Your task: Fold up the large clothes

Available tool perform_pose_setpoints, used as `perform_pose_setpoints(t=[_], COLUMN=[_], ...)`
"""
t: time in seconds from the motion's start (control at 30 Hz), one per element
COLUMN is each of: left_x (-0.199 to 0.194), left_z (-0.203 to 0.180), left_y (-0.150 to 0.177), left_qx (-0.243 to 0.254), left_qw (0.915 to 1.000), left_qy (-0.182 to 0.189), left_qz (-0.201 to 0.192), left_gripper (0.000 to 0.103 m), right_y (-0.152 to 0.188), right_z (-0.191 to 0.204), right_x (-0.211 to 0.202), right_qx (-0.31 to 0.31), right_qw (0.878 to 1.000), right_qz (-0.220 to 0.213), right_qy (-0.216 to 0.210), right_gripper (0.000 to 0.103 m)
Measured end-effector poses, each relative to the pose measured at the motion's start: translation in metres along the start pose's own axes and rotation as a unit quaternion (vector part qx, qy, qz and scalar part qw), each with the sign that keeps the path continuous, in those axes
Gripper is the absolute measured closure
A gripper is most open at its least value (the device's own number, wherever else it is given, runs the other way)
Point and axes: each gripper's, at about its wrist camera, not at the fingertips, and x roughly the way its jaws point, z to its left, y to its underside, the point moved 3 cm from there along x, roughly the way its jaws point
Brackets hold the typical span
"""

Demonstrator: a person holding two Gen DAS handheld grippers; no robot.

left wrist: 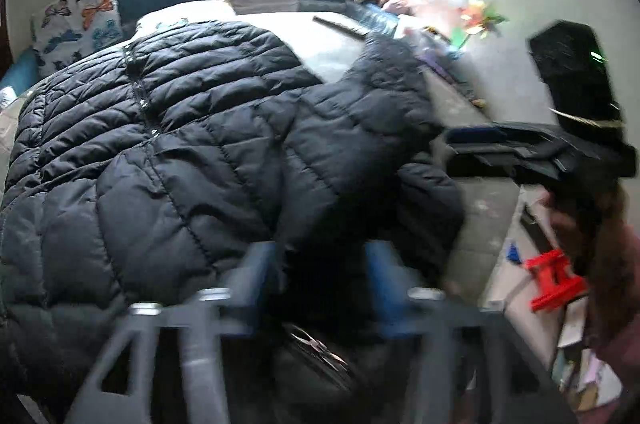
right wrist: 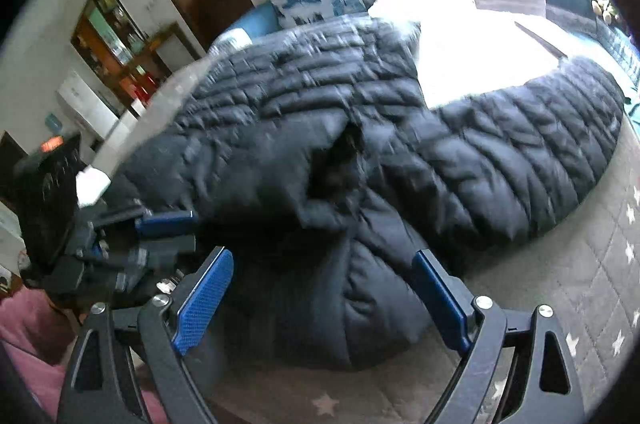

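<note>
A large dark navy quilted puffer jacket (left wrist: 192,128) lies spread on a bed, front up, one sleeve stretched toward the far right (left wrist: 392,80). My left gripper (left wrist: 320,264) is blurred by motion; its blue fingers stand a little apart with dark jacket fabric between them, so I cannot tell if it grips. My right gripper (right wrist: 320,284) is open wide, its blue pads (right wrist: 204,300) on either side of the jacket's near folded part (right wrist: 360,308). The right gripper also shows in the left wrist view (left wrist: 472,148), beside the sleeve. The left gripper shows in the right wrist view (right wrist: 168,228).
The bed has a grey star-patterned quilt (right wrist: 580,284), a white pillow (right wrist: 424,0) and a butterfly-print cushion (left wrist: 76,24) at the head under a window. Toys and flowers (left wrist: 476,16) line the bed's right edge. A red object (left wrist: 552,280) lies on the floor.
</note>
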Motion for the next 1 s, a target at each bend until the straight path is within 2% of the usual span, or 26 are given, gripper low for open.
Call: perform_pose_setpoints(t=[0.03, 0.1, 0.17, 0.27, 0.33, 0.4, 0.53, 0.57, 0.63, 0.67, 0.87, 1.0], left_x=[-0.011, -0.045, -0.075, -0.114, -0.134, -0.145, -0.131, -0.123, -0.106, -0.100, -0.076, -0.062], left_z=[0.001, 0.005, 0.011, 0.045, 0.082, 0.118, 0.186, 0.197, 0.215, 0.219, 0.224, 0.217], left_y=[-0.007, -0.013, -0.014, -0.023, -0.033, -0.036, -0.030, -0.024, -0.010, -0.001, 0.030, 0.041], left_qx=[0.006, 0.021, 0.026, 0.004, -0.021, -0.044, -0.101, -0.111, -0.120, -0.118, -0.095, -0.045], left_qw=[0.9999, 0.9995, 0.9984, 0.9954, 0.9909, 0.9873, 0.9857, 0.9854, 0.9852, 0.9850, 0.9859, 0.9830], left_qy=[0.003, 0.005, 0.001, -0.029, -0.078, -0.104, -0.109, -0.109, -0.114, -0.120, -0.125, -0.169], left_qz=[-0.011, -0.022, -0.050, -0.091, -0.107, -0.112, -0.080, -0.068, -0.043, -0.038, -0.057, -0.055], left_gripper=[0.016, 0.016, 0.016, 0.016, 0.018, 0.018, 0.030, 0.036, 0.042, 0.046, 0.046, 0.046], right_y=[-0.007, -0.019, -0.034, -0.053, -0.061, -0.066, -0.070, -0.070, -0.067, -0.063, -0.036, -0.034], right_z=[0.004, 0.011, 0.019, 0.037, 0.051, 0.064, 0.075, 0.074, 0.066, 0.061, 0.033, 0.033], right_x=[-0.003, -0.008, -0.008, -0.003, 0.004, 0.015, 0.052, 0.060, 0.078, 0.083, 0.118, 0.121], right_qx=[-0.002, -0.006, -0.015, -0.041, -0.066, -0.094, -0.120, -0.118, -0.110, -0.107, -0.128, -0.139], right_qw=[1.000, 1.000, 0.999, 0.998, 0.996, 0.994, 0.992, 0.992, 0.994, 0.994, 0.990, 0.988], right_qz=[-0.010, -0.028, -0.040, -0.048, -0.049, -0.044, -0.023, -0.016, 0.001, 0.009, 0.062, 0.068], right_qy=[-0.003, -0.005, -0.008, -0.023, -0.034, -0.043, -0.034, -0.032, -0.027, -0.026, 0.011, 0.018], right_gripper=[0.004, 0.004, 0.004, 0.004, 0.004, 0.004, 0.004, 0.004, 0.004, 0.004, 0.006, 0.007])
